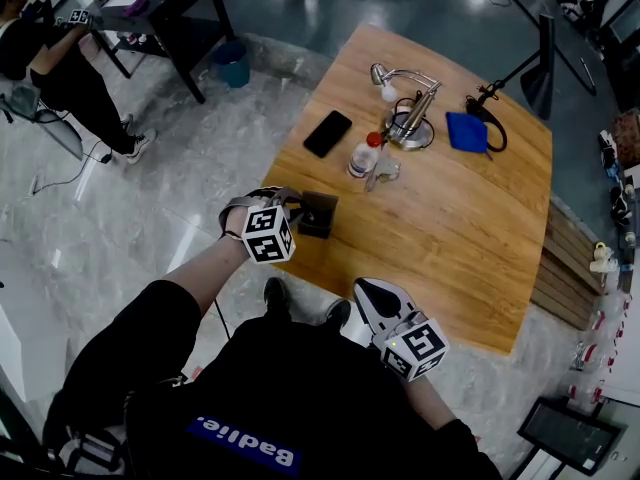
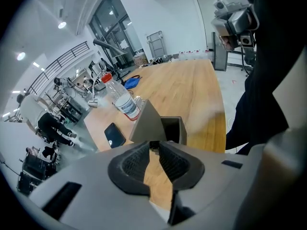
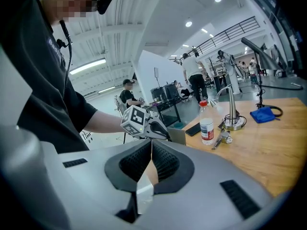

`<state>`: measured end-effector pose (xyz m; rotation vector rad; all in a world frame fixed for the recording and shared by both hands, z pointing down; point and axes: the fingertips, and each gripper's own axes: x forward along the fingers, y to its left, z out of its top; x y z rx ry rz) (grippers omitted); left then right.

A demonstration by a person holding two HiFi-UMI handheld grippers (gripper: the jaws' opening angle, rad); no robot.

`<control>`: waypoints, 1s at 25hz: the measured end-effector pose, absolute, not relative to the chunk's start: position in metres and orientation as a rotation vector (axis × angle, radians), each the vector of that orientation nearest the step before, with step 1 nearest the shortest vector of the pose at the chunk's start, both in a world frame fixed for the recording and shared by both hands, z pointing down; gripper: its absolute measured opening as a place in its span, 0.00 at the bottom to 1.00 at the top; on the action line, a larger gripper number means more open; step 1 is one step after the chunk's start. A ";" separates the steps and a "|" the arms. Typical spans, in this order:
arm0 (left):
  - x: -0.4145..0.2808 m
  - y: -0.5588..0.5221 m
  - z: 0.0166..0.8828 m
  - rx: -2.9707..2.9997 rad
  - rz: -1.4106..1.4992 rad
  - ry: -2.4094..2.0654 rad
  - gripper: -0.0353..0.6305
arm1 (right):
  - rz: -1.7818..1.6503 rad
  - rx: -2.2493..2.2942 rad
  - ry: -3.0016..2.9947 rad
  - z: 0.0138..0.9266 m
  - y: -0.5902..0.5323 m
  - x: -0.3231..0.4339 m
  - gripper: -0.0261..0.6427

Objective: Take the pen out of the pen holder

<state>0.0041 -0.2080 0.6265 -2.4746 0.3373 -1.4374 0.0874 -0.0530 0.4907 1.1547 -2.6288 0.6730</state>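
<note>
A dark grey square pen holder (image 1: 320, 213) stands near the wooden table's (image 1: 460, 238) left front edge. In the left gripper view the pen holder (image 2: 170, 128) shows a dark inside and no pen. My left gripper (image 1: 300, 206) is right against it, jaw tips shut (image 2: 154, 145) at its near rim. A clear glass (image 1: 385, 171) beside the bottle holds a slim silvery item. My right gripper (image 1: 372, 290) hovers at the table's front edge, shut and holding nothing (image 3: 151, 143). In the right gripper view the left gripper (image 3: 160, 131) touches the pen holder (image 3: 177, 135).
A water bottle (image 1: 362, 156), a black phone (image 1: 327, 133), a metal desk lamp (image 1: 410, 118) and a blue cloth (image 1: 466, 131) lie on the table's far half. A seated person (image 1: 60, 68) and a black desk (image 1: 160, 8) are off to the left.
</note>
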 end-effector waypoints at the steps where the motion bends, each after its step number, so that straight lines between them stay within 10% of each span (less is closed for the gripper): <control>1: 0.004 -0.207 0.626 -2.476 -1.437 0.335 0.16 | 0.674 1.153 -2.630 0.490 -0.053 0.087 0.04; 25: 0.010 -0.179 0.570 -2.421 -1.350 0.395 0.13 | 0.610 1.093 -2.687 0.477 -0.061 0.084 0.04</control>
